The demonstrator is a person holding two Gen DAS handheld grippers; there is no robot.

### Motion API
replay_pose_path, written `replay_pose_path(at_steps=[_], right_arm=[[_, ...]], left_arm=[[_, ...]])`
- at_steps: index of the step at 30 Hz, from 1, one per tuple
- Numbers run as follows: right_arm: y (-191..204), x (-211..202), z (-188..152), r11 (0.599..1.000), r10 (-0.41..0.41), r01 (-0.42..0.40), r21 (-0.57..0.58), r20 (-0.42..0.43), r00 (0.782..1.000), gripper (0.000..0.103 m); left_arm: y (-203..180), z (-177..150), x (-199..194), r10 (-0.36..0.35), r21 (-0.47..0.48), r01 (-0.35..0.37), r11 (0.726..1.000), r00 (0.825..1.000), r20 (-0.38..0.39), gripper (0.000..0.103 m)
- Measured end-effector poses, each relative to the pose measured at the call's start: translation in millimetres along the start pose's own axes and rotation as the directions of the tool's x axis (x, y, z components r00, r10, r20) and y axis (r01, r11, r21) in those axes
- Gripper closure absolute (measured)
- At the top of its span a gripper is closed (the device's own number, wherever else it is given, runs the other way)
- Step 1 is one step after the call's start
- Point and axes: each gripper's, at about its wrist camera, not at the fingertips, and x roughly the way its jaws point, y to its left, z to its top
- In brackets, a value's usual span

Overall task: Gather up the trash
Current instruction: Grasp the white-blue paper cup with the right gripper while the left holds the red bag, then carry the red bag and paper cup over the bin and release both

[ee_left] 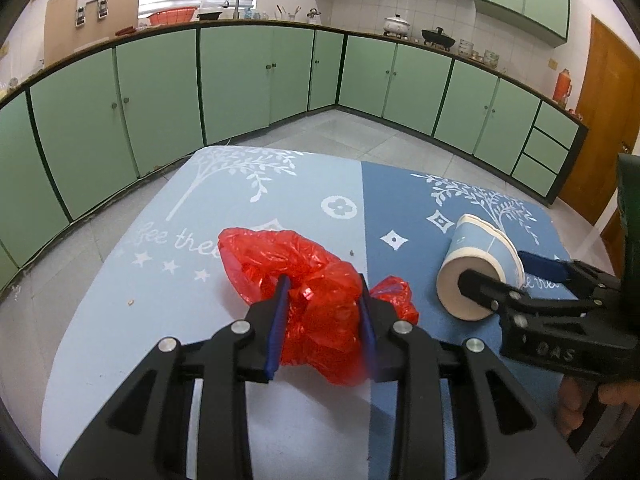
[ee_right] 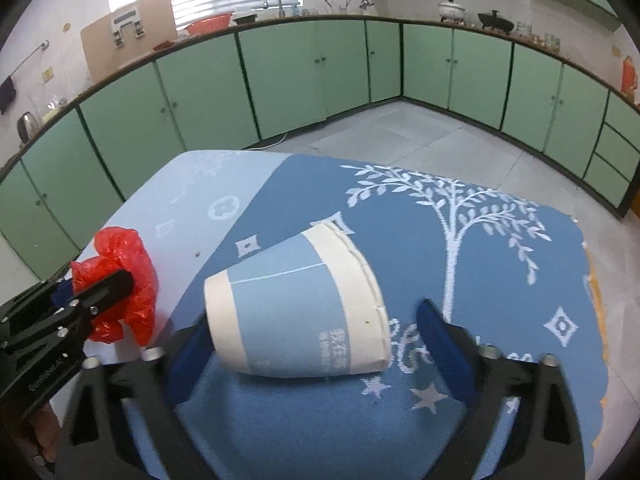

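1. Your left gripper (ee_left: pixel 323 292) pinches the crumpled red plastic bag (ee_left: pixel 304 276) between its blue pads; the bag sits on the light-blue half of the tablecloth (ee_left: pixel 120 320).
2. Your right gripper (ee_right: pixel 312 332) is spread wide around the paper cup (ee_right: pixel 296 308), which lies on its side on the darker blue half; the left finger is at its base, the right finger stands apart from its rim.
3. Bag and cup lie near each other, not touching.

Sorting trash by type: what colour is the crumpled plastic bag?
Red; the plastic bag shows best in the left wrist view.
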Motion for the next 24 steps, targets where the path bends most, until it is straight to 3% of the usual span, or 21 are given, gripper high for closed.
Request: replay_pose_path(at_steps=[4, 11, 24], right_arm=[[2.1, -3.5, -0.3, 1.0, 0.014, -0.014, 0.0, 0.004, 1.0, 0.029], [4.7, -38.6, -5.9, 0.999, -0.043, 0.042, 0.012, 0.056, 0.998, 0.03], [-41.9, -152.9, -57.9, 0.982, -0.13, 0.112, 0.15, 0.117, 0.985, 0.03]], left_arm=[[-1.5, -2.4, -3.7, 0.001, 0.002, -0.001, 1.0, 1.0, -0.002, 0.073], [-10.6, -8.0, -25.0, -0.017, 0.004, 0.017, 1.0, 1.0, 0.009, 0.073], [-87.8, -34.9, -95.1, -0.17, 0.102, 0.165, 0.981, 0.984, 0.044, 0.073]])
